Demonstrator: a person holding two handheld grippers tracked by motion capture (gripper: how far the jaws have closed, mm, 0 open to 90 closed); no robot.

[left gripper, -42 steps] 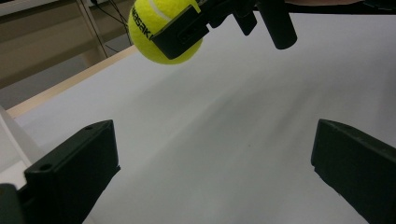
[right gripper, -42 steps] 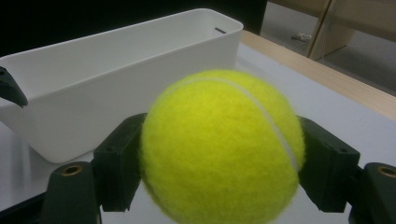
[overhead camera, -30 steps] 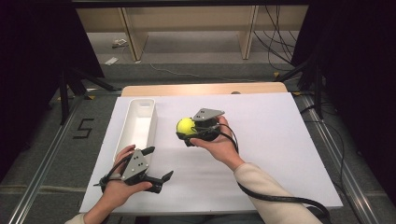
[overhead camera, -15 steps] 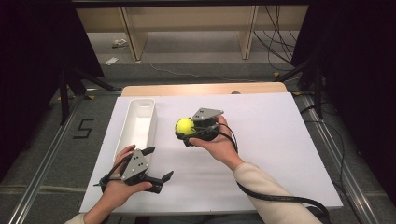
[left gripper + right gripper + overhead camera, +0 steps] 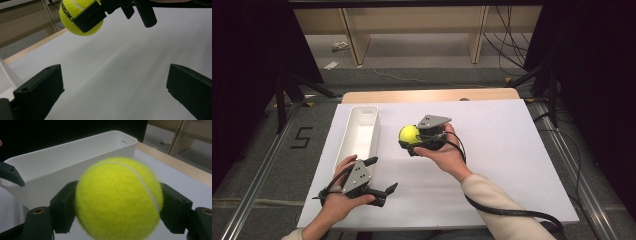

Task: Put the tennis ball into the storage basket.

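White table (image 5: 512,150), bin (image 5: 357,137) at far left. My right gripper (image 5: 412,142) has carried the ball (image 5: 409,134), clamped, slightly closer to it. Left gripper (image 5: 379,175) waits wide open, empty.

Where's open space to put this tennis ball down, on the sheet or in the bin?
The white bin looks bare inside. The white sheet is bare right of the right gripper holding the tennis ball, out to its far and right edges. It is crowded between the bin and the left gripper, near the front-left corner.
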